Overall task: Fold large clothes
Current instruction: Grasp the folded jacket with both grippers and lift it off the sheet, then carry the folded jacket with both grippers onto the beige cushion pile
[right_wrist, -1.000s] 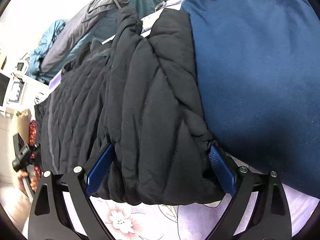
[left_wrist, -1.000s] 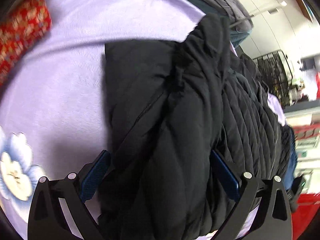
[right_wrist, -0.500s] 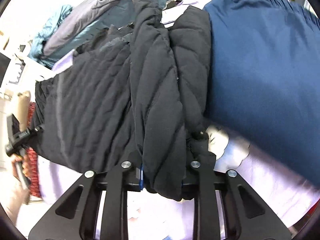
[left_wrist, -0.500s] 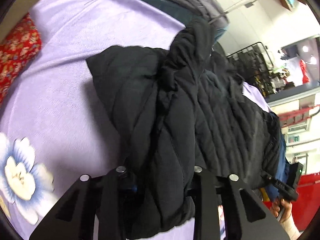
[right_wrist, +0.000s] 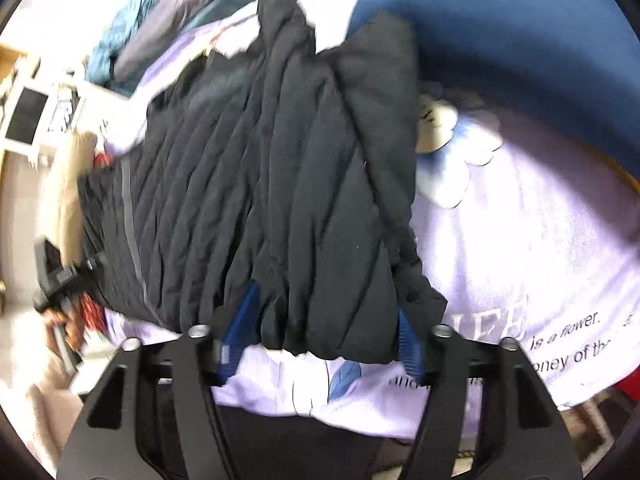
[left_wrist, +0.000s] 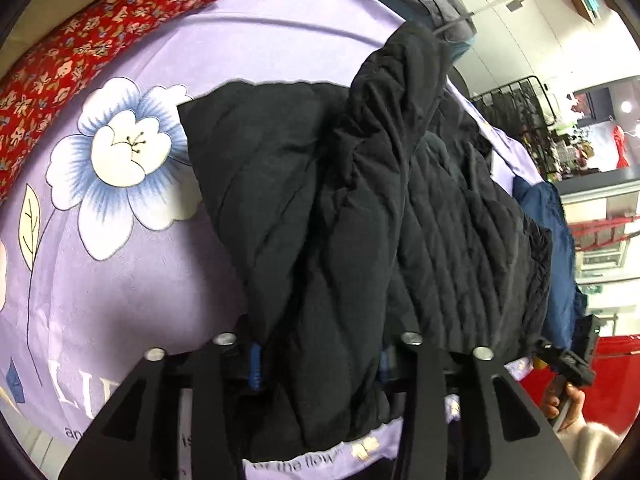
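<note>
A big black puffy jacket (left_wrist: 360, 208) lies on a purple bed sheet (left_wrist: 120, 280) with a white and blue flower (left_wrist: 120, 152) printed on it. The left gripper (left_wrist: 320, 360) points down at one end of the jacket. Its jaws are opening, and a thick fold of the jacket sits right between its two fingers. The blue pad on the left finger (left_wrist: 255, 364) sits just beside the cloth, but I cannot tell if it is pressing on it. To the left of these fingers is bare sheet and the flower, and far off past them lies a red cloth with little flowers (left_wrist: 80, 32). To the right of the fingers the rest of the jacket spreads out flat. The right gripper (right_wrist: 324, 336) points down at the other end of the jacket (right_wrist: 280, 184). Its jaws are opening too, and the jacket's edge lies between the two blue fingers (right_wrist: 240, 328). The cloth looks loose there, with the fingers standing at its sides. To the right of those fingers is purple sheet (right_wrist: 540, 240) with printed words, and up past them lies a dark blue cloth (right_wrist: 520, 32).
</note>
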`<state>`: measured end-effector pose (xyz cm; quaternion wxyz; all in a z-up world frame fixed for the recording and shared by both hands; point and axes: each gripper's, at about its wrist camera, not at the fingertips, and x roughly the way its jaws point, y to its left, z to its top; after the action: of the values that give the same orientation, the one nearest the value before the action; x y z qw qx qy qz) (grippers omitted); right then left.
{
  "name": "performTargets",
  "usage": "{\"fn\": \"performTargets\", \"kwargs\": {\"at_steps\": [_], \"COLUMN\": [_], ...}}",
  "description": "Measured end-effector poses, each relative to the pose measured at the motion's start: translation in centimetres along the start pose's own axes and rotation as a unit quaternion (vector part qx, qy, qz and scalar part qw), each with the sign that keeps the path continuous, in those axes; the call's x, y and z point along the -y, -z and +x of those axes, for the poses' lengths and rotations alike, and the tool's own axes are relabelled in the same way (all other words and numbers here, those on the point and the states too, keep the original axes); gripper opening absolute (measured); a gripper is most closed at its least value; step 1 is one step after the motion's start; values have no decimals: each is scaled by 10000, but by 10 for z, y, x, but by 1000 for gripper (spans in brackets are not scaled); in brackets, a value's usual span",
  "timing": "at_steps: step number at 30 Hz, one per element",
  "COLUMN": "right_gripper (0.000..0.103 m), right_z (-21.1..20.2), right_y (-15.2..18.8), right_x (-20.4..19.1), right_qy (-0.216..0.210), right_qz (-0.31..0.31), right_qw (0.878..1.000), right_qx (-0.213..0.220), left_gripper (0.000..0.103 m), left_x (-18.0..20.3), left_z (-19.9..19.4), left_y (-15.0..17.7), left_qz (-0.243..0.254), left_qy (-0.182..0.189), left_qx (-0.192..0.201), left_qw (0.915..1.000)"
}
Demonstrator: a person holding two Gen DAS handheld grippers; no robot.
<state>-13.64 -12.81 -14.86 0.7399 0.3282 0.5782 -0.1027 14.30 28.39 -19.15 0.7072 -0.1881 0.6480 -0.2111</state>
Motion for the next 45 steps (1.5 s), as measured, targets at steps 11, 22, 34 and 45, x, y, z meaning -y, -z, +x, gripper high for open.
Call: {"fn": "performTargets", "kwargs": {"at_steps": [11,22,34,45], "right_gripper": [83,23,15,14], "right_z": [54,31,-51,-144], "right_y": [-53,-30,-36,-70], "right_x": [23,-14,-62,-204], "right_qy": [-566,-103,-621,-948], "right_qz": [467,-334,-795,-2531], "right_qw": [9973,9985,9902,9457], "right_qx": [7,422,967,1803], "left_gripper": [85,29,22,21], "left_x": [0,31,117,90], "left_z": [40,-16,-113,-262], "left_y": [-41,-20,-14,-14], "left_qz": [-200,129,473,552], "left_qy": [-237,-198,360,616], "left_qx": [-8,575,1625,2980], "left_qw": [9995,9981,9849,9510]}}
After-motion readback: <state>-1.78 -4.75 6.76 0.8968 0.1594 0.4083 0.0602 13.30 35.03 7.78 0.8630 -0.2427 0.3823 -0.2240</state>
